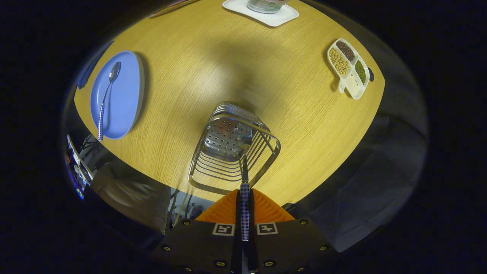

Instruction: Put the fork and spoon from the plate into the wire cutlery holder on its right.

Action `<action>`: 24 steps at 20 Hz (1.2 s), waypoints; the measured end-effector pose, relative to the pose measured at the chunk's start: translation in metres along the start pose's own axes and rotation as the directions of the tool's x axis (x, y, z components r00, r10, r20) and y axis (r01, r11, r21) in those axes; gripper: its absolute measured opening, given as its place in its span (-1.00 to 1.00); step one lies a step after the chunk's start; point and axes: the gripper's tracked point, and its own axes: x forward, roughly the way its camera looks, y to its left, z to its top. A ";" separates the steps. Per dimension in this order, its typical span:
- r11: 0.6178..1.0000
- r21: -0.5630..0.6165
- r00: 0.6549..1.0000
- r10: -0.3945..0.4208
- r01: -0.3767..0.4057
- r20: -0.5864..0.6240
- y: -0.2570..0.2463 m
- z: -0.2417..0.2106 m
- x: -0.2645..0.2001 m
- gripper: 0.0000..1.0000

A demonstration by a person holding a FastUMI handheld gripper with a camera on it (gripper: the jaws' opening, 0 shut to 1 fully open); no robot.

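Note:
My gripper [244, 201] is shut on the checked handle of the fork [244, 167], which points straight down. The fork's head reaches inside the wire cutlery holder [232, 152], close to its perforated metal floor. The holder stands on the wooden table right below my fingers. To the left lies the blue plate [121, 95] with the spoon [106, 97] on it, bowl toward the far side and checked handle sticking out over the plate's near rim.
A white divided dish [348, 68] with beans and seeds sits at the right of the table [266, 68]. A white tray [262, 13] holding a container is at the far edge. The table's near edge runs just under the holder.

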 end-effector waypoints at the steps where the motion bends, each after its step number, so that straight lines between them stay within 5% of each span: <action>1: 1.000 0.008 1.000 0.009 -0.009 -0.006 0.000 0.000 0.001 -0.86; 8: 0.998 0.058 0.998 0.026 -0.030 0.060 -0.004 0.001 -0.012 -0.79; 9: 0.997 0.064 0.997 0.038 -0.043 0.072 -0.001 -0.001 -0.016 -0.60; 12: 0.995 0.096 0.992 0.004 -0.017 0.128 -0.009 -0.004 -0.027 -0.48; 24: 0.989 0.139 0.940 0.004 -0.055 0.340 0.038 -0.036 -0.071 -0.47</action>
